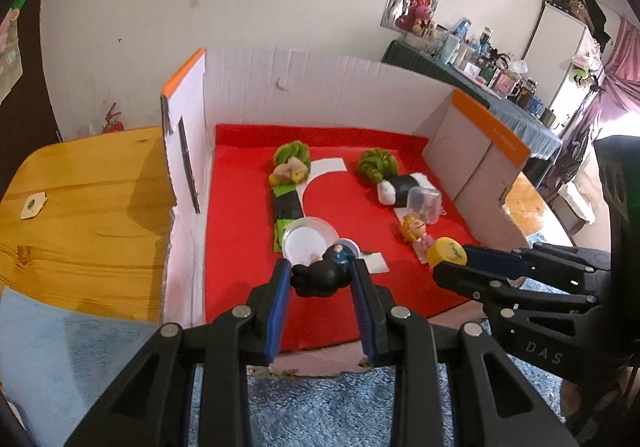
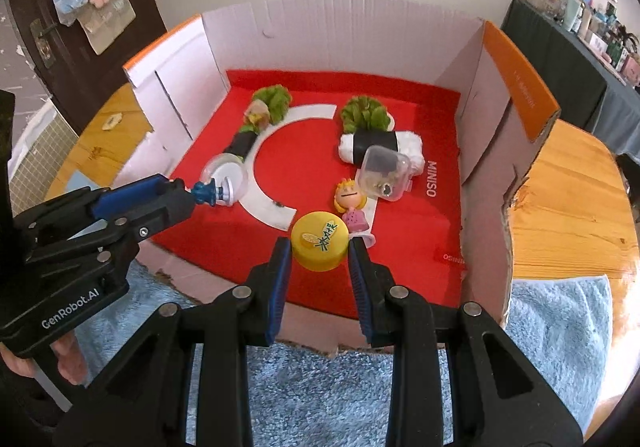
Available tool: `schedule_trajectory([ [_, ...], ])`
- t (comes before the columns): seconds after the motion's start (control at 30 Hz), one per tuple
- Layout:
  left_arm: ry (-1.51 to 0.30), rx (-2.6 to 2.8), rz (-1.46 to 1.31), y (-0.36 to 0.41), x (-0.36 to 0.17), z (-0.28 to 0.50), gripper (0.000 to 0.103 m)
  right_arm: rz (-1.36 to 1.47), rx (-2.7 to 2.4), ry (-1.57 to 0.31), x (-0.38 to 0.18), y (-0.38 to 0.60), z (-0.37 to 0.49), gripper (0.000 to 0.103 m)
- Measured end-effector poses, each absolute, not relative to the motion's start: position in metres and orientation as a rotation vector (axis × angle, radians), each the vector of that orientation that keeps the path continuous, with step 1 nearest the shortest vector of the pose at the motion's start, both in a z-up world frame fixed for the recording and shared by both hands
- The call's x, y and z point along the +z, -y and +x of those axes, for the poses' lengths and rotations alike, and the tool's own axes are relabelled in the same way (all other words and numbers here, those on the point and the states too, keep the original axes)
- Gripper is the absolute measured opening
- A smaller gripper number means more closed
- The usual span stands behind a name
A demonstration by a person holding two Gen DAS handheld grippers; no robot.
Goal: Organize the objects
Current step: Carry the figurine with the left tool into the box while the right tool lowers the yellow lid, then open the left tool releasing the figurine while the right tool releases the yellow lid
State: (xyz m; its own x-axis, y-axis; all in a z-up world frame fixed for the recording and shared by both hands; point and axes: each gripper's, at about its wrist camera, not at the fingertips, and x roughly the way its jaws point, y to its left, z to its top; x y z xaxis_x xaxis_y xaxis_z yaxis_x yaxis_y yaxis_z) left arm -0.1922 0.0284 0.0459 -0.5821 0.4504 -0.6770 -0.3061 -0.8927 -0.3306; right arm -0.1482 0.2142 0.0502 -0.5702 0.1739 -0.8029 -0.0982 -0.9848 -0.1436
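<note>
In the left wrist view, the left gripper (image 1: 320, 275) holds a small dark figurine (image 1: 320, 274) between its 2 blue pads, jaws drawn narrow onto its black body, and carries it above the near edge of the cardboard box (image 1: 304, 79), probably so it can be set down on the red liner (image 1: 240, 207) with the other toys. Just beyond it sits a clear dome (image 1: 308, 243), and farther back lies a green-topped sushi plush (image 1: 290, 183); a blonde doll (image 1: 416, 233) and a clear plastic case (image 1: 426, 203) crowd the right side, where the right gripper (image 1: 448, 261) comes in pinching a yellow bottle cap (image 1: 446, 251). In the right wrist view, the right gripper's (image 2: 320, 247) jaws are likewise narrow on the yellow bottle cap (image 2: 320, 245), held just over the box's low torn front lip, with the blonde doll (image 2: 352, 207) close behind it. The 3 tall walls shut off the back and sides, so the front is the easy way in. The most open room I judge to be the red patch (image 2: 296, 163) inside the white arc (image 2: 268, 135); the rice-block plush (image 2: 380, 147) and case fill the right.
</note>
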Motion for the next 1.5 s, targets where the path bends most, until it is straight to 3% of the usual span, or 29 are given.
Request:
schedule_trajectory([
  [0.67,0.240,2.427,-1.192,-0.035,0.030,-0.209,0.032,-1.392,2.601,0.039,0.039,-0.242,-0.158,0.028],
  [1.5,0.218,2.439,-1.210,-0.043,0.021,-0.220,0.032,-1.380,2.590,0.081,0.040,-0.247,-0.163,0.028],
])
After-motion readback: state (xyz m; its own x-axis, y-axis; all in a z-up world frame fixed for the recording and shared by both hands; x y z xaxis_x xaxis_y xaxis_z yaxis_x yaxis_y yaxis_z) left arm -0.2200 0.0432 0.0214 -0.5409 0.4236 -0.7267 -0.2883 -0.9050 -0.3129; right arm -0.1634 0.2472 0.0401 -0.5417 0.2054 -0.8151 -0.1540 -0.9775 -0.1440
